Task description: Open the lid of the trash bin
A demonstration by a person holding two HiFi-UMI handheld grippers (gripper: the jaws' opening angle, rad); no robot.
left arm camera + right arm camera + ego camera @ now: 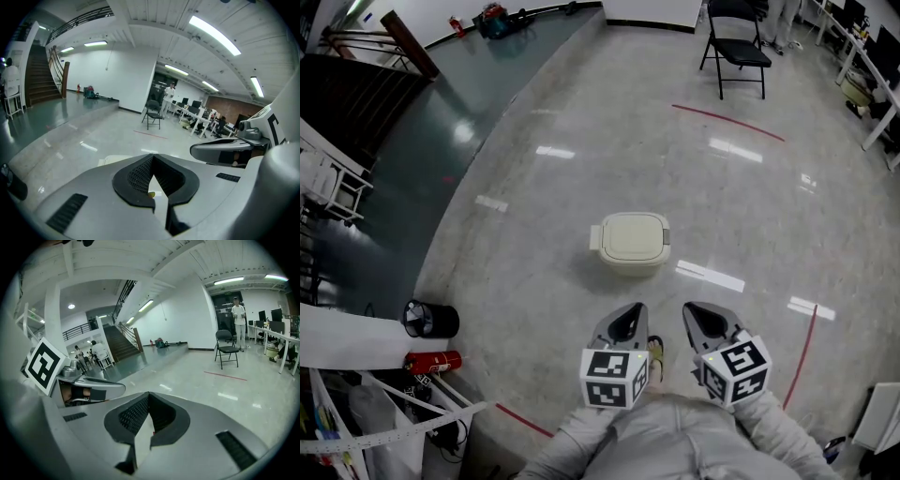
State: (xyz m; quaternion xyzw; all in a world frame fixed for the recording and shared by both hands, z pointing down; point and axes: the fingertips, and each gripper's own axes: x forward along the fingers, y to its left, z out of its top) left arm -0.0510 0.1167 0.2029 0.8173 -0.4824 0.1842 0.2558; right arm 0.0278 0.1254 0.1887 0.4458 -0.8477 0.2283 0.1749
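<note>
A cream trash bin [630, 242] with a rounded square lid stands on the pale floor in the middle of the head view, lid down. Both grippers are held close to my body, short of the bin and apart from it. The left gripper [636, 309] points at the bin's near side with its jaws together and nothing in them. The right gripper [690, 309] sits beside it, jaws also together and empty. In the left gripper view a pale edge of the bin [110, 160] shows past the gripper's [152, 157] shut tips. The right gripper view shows its own gripper [149, 393] and only floor beyond.
A black folding chair [736, 47] stands far ahead to the right. Red tape lines [727, 122] cross the floor. A black bucket [429, 320] and a red fire extinguisher [431, 362] lie at my left. A dark green floor strip [441, 141] and stairs are further left.
</note>
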